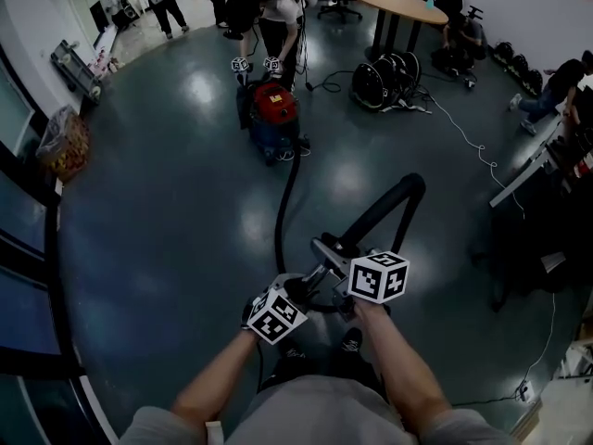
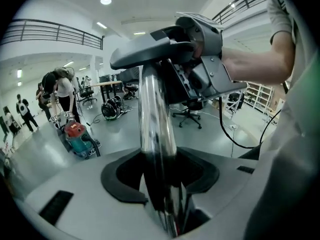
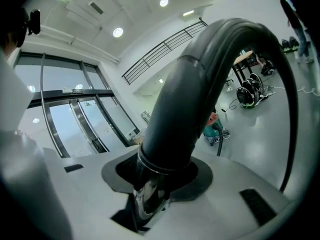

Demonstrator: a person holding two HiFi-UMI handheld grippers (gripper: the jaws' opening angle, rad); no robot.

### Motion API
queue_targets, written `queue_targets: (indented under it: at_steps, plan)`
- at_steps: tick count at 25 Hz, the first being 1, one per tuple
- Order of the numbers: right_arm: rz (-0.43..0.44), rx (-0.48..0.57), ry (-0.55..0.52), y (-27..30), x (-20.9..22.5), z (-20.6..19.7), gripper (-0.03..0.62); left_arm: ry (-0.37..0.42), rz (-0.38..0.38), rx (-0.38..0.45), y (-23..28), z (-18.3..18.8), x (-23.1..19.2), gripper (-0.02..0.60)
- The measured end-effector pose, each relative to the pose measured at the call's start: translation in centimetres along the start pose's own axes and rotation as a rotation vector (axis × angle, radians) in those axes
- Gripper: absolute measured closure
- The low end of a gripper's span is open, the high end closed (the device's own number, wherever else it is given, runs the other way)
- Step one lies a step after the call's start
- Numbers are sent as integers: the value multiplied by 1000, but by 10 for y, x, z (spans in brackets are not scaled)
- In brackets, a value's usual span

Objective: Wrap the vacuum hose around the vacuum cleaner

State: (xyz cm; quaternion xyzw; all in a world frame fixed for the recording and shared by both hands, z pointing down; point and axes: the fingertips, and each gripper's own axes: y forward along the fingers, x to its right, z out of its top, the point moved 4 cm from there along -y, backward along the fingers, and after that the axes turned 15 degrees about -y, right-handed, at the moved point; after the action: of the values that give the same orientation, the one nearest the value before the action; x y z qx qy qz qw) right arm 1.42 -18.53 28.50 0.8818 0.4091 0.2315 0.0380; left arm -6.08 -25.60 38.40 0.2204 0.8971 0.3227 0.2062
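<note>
So the left gripper [image 2: 161, 181] is pinching the chrome tube [image 2: 156, 119] between its jaws, pads tight on the metal; the right gripper [image 3: 150, 184] is clamped on that same tube a bit further along, right where the black hose [image 3: 200, 99] cuffs onto it. My guess on why both are on the stiff end: it's the only part you can steer, and the floppy rest just follows. From the right gripper the hose arches up toward 1 o'clock, drops back, then trails over the floor [image 1: 167, 202] toward 12 o'clock. The vacuum cleaner [image 1: 273, 114] sits there, well apart from me; no loop is round it yet, so I'd say wrapping hasn't started. Count: two grippers, one tube, one hose, one vacuum, one person [image 1: 278, 17] bent over it, two small marker cubes [image 1: 240, 64] beside it.
</note>
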Motion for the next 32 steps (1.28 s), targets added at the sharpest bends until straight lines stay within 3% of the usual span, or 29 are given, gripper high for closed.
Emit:
queue_targets:
  at_steps: [4, 8, 14, 18, 25, 32]
  plan:
    - [5, -23, -50, -18, 21, 11, 456, 4, -17, -16, 1, 8, 4, 324]
    - [6, -60, -114, -37, 45, 18, 456, 13, 10, -53, 0, 16, 10, 321]
    - [32, -176, -262, -59, 72, 14, 457, 84, 82, -14, -4, 58, 4, 321]
    - [81, -241, -332, -74, 81, 6, 457, 194, 107, 31, 0, 108, 13, 321]
    - [211, -345, -444, -111, 102, -5, 457, 467, 144, 106, 26, 221, 55, 321]
    - [345, -476, -591, -135, 107, -23, 457, 670, 135, 122, 42, 291, 95, 321]
